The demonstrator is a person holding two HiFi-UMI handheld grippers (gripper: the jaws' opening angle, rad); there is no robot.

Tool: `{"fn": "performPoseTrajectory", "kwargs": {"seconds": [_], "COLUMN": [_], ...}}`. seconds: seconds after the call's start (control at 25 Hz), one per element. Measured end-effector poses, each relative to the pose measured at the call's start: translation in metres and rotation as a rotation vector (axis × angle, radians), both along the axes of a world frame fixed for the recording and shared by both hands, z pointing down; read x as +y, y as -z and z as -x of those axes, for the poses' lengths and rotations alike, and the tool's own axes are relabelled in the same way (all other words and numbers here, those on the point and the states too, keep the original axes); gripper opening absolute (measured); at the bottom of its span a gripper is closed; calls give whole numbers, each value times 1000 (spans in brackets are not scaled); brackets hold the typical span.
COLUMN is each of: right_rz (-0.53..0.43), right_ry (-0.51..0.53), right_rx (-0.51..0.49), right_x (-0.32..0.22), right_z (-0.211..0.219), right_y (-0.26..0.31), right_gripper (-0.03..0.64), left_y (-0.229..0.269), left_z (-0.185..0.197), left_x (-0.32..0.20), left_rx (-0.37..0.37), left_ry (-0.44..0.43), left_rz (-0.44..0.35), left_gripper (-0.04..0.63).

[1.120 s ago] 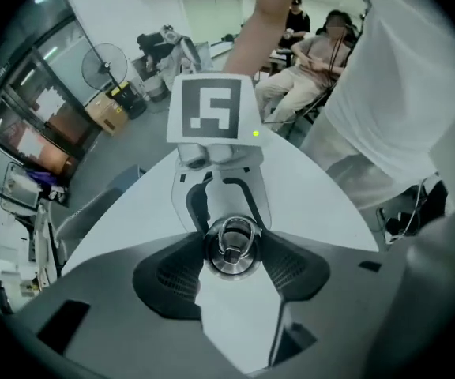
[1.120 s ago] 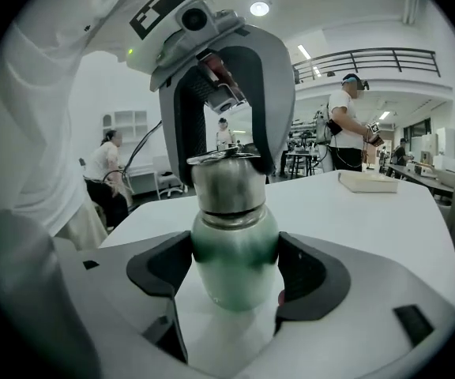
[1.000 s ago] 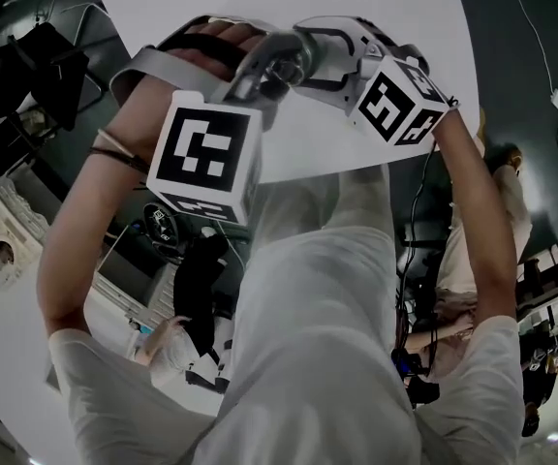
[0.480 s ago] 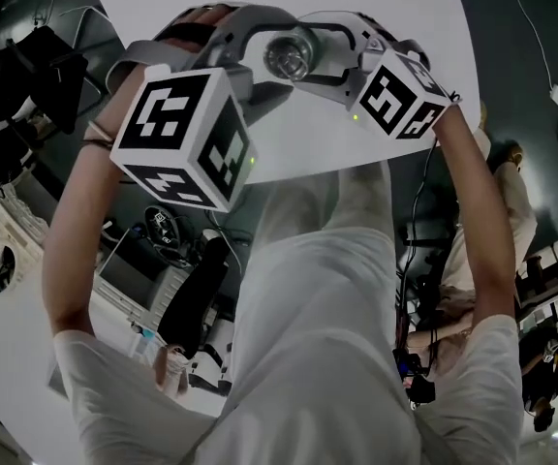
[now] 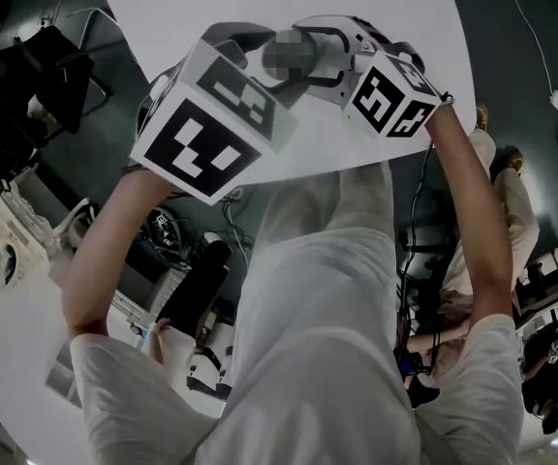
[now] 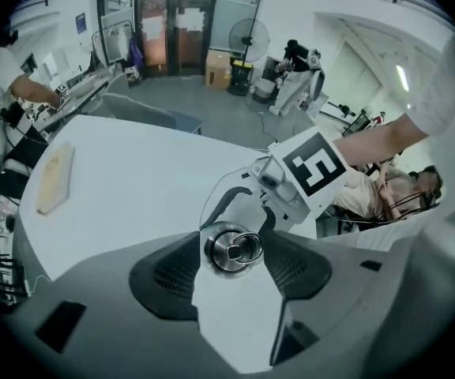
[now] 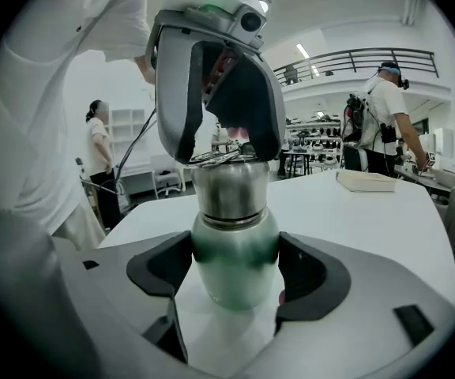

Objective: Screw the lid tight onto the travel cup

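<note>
Above the table [image 5: 260,8], left claw [image 6: 231,249] has rolled, closing on the lid [image 7: 229,188]; right claw [image 7: 235,268] grips the cup [image 7: 235,239].

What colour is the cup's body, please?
The cup is green, best seen in the right gripper view.

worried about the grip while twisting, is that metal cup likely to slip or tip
Probably slippery: the travel cup has a smooth, glossy metal body, so it may rotate inside the right gripper. Possibly tippy: it rounds in toward its base.
</note>
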State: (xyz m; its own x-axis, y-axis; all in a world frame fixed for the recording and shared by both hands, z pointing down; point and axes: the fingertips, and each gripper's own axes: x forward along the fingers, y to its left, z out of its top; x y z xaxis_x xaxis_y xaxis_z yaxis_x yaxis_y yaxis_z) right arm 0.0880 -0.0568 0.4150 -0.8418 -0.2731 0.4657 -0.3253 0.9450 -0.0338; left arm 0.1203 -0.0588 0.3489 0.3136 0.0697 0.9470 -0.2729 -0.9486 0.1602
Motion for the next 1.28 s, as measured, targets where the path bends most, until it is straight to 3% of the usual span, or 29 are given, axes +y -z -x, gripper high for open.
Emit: {"fn": "performPoseTrajectory", "kwargs": {"seconds": [0.28,0.52,0.64,0.8,0.92,1.08,1.28], "right_rz": [1,3,-1,-8,-27,-32,-40], "right_ry": [-1,1,5,11,23,35,40], "right_rx": [-6,-15,-18,-18,-11,-16,-15], "right_x": [0,1,1,3,4,2,3], "right_z": [2,3,5,9,10,9,7], "right_y": [-1,-3,-2,0,-1,-3,0], "right_gripper": [314,314,314,314,314,314,314], "left_y": [-15,-17,-16,-14,-15,-18,-17], "left_z": [0,1,4,7,12,14,18], "left_x": [3,6,9,19,25,25,31], "left_rx": [-53,-40,-41,-79,-60,-41,-95], "left_ry": [-62,-247,-388,-618,-783,-937,-1233], "left_rz": [-38,35,29,-84,-122,-140,-216], "left_gripper": [244,242,242,242,242,242,242]}}
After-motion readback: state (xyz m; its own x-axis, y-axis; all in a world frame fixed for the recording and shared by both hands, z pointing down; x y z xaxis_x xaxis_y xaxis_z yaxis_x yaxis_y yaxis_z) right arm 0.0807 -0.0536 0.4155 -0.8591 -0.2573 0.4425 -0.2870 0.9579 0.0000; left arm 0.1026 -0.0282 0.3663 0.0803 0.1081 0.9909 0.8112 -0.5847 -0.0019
